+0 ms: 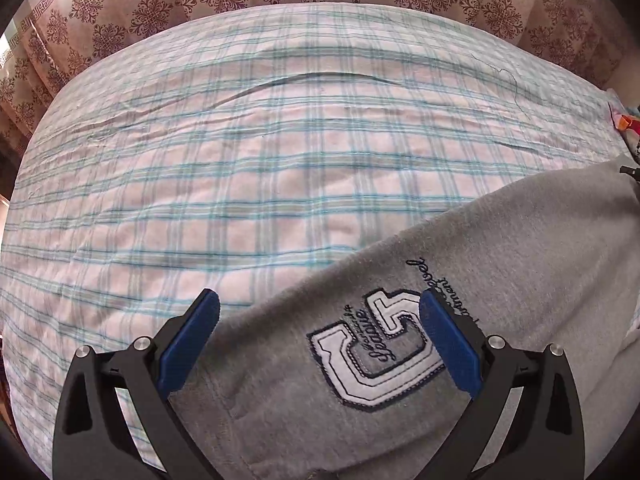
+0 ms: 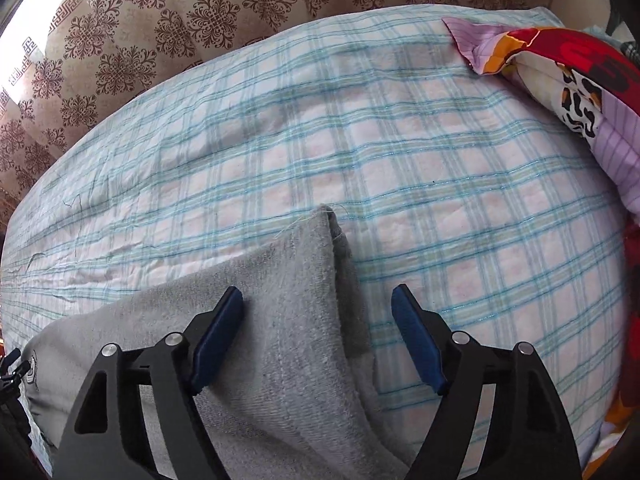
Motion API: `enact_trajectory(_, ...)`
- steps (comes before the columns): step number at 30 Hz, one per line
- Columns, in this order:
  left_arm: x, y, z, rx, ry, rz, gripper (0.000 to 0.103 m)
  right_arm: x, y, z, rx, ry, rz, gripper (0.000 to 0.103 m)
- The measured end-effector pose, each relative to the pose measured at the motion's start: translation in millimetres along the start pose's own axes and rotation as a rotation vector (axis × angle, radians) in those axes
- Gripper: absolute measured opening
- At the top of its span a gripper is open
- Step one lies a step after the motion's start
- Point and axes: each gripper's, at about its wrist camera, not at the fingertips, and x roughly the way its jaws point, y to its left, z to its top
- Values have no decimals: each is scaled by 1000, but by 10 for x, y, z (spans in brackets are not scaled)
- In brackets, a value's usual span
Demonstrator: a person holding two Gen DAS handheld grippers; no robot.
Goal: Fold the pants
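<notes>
Here, a plaid bedsheet (image 1: 248,168) is covering the bed below a patterned curtain (image 2: 132,52), and the grey pants (image 1: 500,280) are lying flat on the sheet's near part, well short of a bright floral pillow (image 2: 592,92) resting at its right edge. The left gripper (image 1: 320,312) is hanging over the pants' embroidered "C" patch (image 1: 376,356), fingers spread wide and holding nothing. The right gripper (image 2: 318,312) is hovering over the pants' hem corner (image 2: 326,216), fingers apart on either side of the cloth without pressing it.

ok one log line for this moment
task: fold pants | left tool: open over pants | right tool: open over pants edge | surface: checked sheet
</notes>
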Motion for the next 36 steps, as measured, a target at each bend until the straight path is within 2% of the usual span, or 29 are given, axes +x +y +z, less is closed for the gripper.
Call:
enact_trajectory(2, 100, 37, 33, 39, 17, -3, 101, 5, 46, 3, -6, -3, 11, 61)
enact_trajectory(6, 234, 63, 59, 85, 41, -57, 101, -8, 90, -12, -15, -12, 17, 49)
enact_trajectory(8, 258, 60, 67, 90, 40, -85, 91, -17, 96, -14, -7, -20, 16, 38)
enact_trajectory(10, 230, 41, 67, 89, 27, -112, 64, -73, 29, -39, 12, -31, 25, 30)
enact_trajectory(11, 204, 19, 65, 95, 22, -125, 55, -105, 1, -42, 20, -38, 37, 26)
enact_trajectory(12, 173, -10, 64, 103, 16, -120, 35, -146, -17, -46, 25, -50, 43, 23)
enact_trajectory(13, 146, -33, 65, 109, 17, -111, 21, -197, -28, -48, 26, -66, 40, 20)
enact_trajectory(15, 63, -38, 66, 95, 11, -133, 7, -318, -40, -47, 29, -102, 46, 16)
enact_trajectory(17, -82, -9, 91, 77, -24, -139, 6, -475, -36, -39, 27, -148, 47, 11)
enact_trajectory(21, -441, 58, 149, 29, -113, -130, 6, -850, -22, 8, 17, -266, 29, 9)
enact_trajectory(26, -727, 84, 240, -26, -205, -72, 5, -1163, -4, 133, 41, -381, -1, 7)
enact_trajectory(28, -729, 83, 268, -46, -224, -19, 5, -1179, 32, 184, 38, -405, -53, 3)
enact_trajectory(31, -607, 124, 290, -91, -218, 24, 5, -1109, 50, 282, 51, -430, -114, 3)
enact_trajectory(33, -453, 152, 282, -114, -182, 33, 5, -1000, 16, 370, 72, -409, -106, 3)
enact_trajectory(36, -205, 165, 259, -131, -129, 37, 5, -769, -36, 437, 91, -340, -48, 5)
